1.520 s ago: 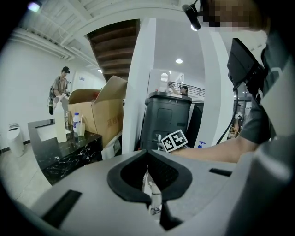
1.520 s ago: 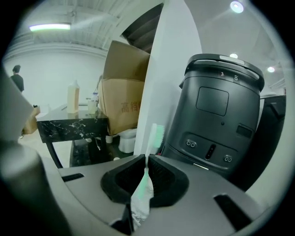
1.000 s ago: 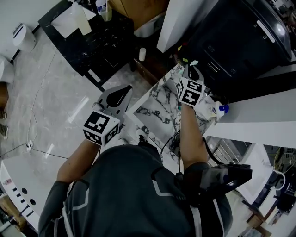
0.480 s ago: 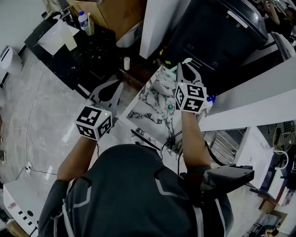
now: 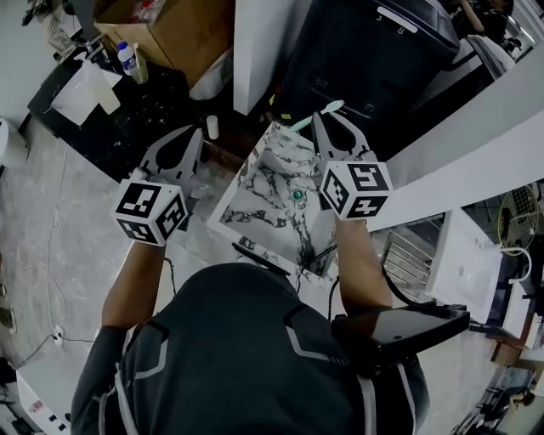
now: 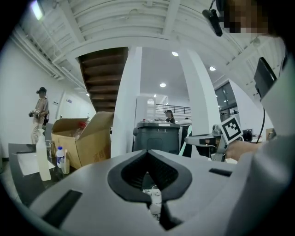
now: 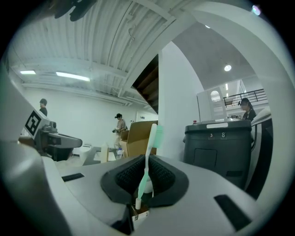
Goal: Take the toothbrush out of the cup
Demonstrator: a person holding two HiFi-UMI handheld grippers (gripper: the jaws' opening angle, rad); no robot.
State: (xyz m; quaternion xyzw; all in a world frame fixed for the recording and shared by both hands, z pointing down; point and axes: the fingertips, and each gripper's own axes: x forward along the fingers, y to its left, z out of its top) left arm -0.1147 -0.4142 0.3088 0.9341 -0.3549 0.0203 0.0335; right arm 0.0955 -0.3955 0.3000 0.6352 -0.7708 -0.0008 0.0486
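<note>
My right gripper (image 5: 333,129) is shut on a white and mint-green toothbrush (image 7: 148,161), which stands upright between the pads. Its brush end (image 5: 317,115) sticks out past the fingertips, high above the marble tabletop (image 5: 263,191). A small teal round thing (image 5: 297,194) sits on that tabletop below the gripper; I cannot tell whether it is the cup. My left gripper (image 5: 174,155) hangs off the table's left side, jaws shut with nothing between them (image 6: 148,153). Each gripper shows in the other's view: the right gripper (image 6: 209,138) and the left gripper (image 7: 55,138).
A large black bin (image 5: 374,51) and a white pillar (image 5: 255,42) stand beyond the table. A cardboard box (image 5: 161,25) and a dark bench with bottles (image 5: 127,59) lie to the left. Black cables (image 5: 310,251) cross the table's near edge. People stand far off (image 7: 120,123).
Both grippers have risen. The right one has lifted the toothbrush up and away from the marble tabletop; the left one has climbed less.
</note>
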